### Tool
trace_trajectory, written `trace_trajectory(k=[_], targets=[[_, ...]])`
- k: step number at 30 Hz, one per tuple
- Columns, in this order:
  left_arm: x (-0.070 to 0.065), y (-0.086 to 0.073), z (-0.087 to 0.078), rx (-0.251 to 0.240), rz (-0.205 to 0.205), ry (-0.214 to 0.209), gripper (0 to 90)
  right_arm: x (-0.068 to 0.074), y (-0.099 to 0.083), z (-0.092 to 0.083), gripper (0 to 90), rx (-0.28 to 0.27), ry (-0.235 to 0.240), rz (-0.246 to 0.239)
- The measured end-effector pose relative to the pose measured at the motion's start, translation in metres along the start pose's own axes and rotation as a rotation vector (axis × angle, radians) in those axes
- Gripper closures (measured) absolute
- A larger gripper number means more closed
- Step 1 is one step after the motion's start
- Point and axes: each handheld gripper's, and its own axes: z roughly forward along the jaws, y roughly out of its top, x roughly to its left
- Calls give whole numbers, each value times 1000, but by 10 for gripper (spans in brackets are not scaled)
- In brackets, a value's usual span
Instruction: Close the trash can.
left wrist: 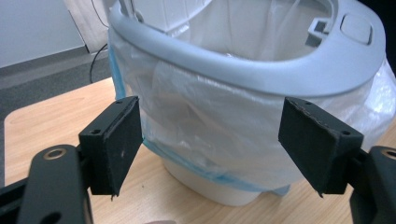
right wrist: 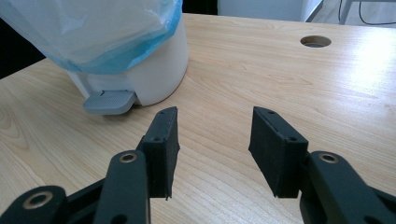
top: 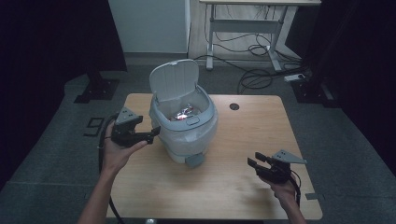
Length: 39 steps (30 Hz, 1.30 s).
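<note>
From the high view, one pedal bin [top: 184, 122] stands on the wooden surface [top: 233, 177], a little left of its middle, with its one lid [top: 173, 79] tipped up and back and a white bag [top: 198, 137] lining it. Something small and shiny lies inside. Two tongs are in use. The left tongs [top: 154, 134] are held level in the left hand [top: 119, 151], tips just beside the bin's left wall. The right tongs [top: 256, 160] sit low near the front right of the surface, well apart from the bin, pointing left; the right hand [top: 284, 189] grips them from behind.

In the left gripper view, the left tongs [left wrist: 210, 140] stand spread, nothing pinched, with the bag [left wrist: 219, 130] and the grey rim [left wrist: 243, 70] close ahead between them.

In the right gripper view, the right tongs [right wrist: 214, 144] are spread over bare wood. One grey pedal [right wrist: 109, 101] juts from the bin's base [right wrist: 154, 70], and one round hole [right wrist: 315, 41] shows in the surface farther back.
</note>
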Motion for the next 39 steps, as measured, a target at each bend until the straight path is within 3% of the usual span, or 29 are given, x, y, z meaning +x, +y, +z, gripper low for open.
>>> trace_trajectory(k=[23, 39], targets=[[17, 36, 16, -17, 3, -1, 219, -4, -2, 0, 521, 5, -7, 10], [24, 59, 29, -17, 33, 0, 220, -5, -5, 1, 521, 14, -13, 12]])
